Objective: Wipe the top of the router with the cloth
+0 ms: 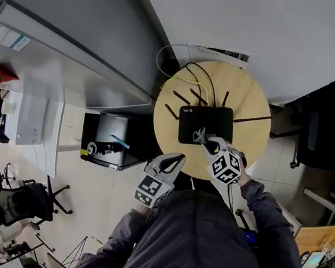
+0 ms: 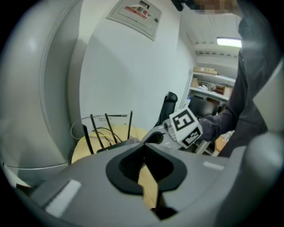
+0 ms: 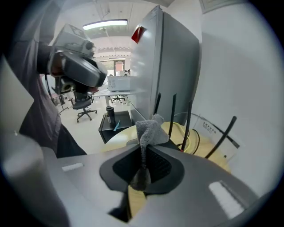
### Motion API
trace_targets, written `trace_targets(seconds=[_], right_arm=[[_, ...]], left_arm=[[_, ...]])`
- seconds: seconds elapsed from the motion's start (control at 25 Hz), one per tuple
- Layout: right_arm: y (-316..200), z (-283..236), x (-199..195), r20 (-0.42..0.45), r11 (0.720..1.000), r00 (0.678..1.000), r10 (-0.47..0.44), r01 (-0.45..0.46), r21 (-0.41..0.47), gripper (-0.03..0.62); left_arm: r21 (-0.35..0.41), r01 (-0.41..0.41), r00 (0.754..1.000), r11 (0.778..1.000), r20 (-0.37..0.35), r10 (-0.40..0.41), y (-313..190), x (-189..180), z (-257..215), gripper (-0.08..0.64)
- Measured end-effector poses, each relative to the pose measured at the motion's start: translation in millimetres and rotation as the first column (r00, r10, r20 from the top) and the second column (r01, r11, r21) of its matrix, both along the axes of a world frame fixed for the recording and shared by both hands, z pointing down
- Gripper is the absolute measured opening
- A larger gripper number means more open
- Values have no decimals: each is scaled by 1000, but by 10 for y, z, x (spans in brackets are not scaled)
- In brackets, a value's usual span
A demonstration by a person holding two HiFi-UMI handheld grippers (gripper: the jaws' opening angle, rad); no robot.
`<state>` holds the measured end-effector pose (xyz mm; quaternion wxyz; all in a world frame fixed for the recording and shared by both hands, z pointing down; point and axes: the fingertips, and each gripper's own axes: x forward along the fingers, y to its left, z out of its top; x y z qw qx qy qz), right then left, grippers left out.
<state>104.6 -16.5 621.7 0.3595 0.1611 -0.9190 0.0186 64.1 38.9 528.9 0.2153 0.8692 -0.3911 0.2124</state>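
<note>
A black router (image 1: 205, 123) with several thin antennas lies flat on the round wooden table (image 1: 255, 105). My right gripper (image 1: 203, 138) is shut on a grey cloth (image 3: 150, 128), held over the router's near edge; the cloth (image 1: 199, 135) bunches out past the jaws. My left gripper (image 1: 175, 161) hangs at the table's near-left rim, shut with nothing in it. In the left gripper view the router's antennas (image 2: 106, 128) stand ahead and the right gripper's marker cube (image 2: 185, 127) shows to the right.
A yellowish cable (image 1: 165, 59) loops off the table's far side by the white wall. A tall grey cabinet (image 1: 77, 31) stands left. A low black cart (image 1: 107, 143) with a bottle sits beside the table's left. Office chairs (image 1: 19, 199) stand farther left.
</note>
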Motion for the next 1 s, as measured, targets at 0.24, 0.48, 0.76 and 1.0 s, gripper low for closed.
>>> trace_targets(seconds=[0.24,0.48,0.76,1.0], right_arm=[[-573,397,-520,-43,997,998,-39,36,-64,29],[-948,861,-854,-171,992,980,-100,86,-88,29],[-976,1110,-1028,-281,987,947,-156,139,-81,29],[-836,1095,-975,-249,986,960,-128,95,-139,29]], left_arm=[[-28,82,997,996,3,-82,-26,-105,67,0],[-62,68,997,996,-33,-70,105,-110,62,0],[-56,174,984,983,-35,-176,161,-548,24,0],[-73,158,986,985,-46,-161,188,-656,80,0]])
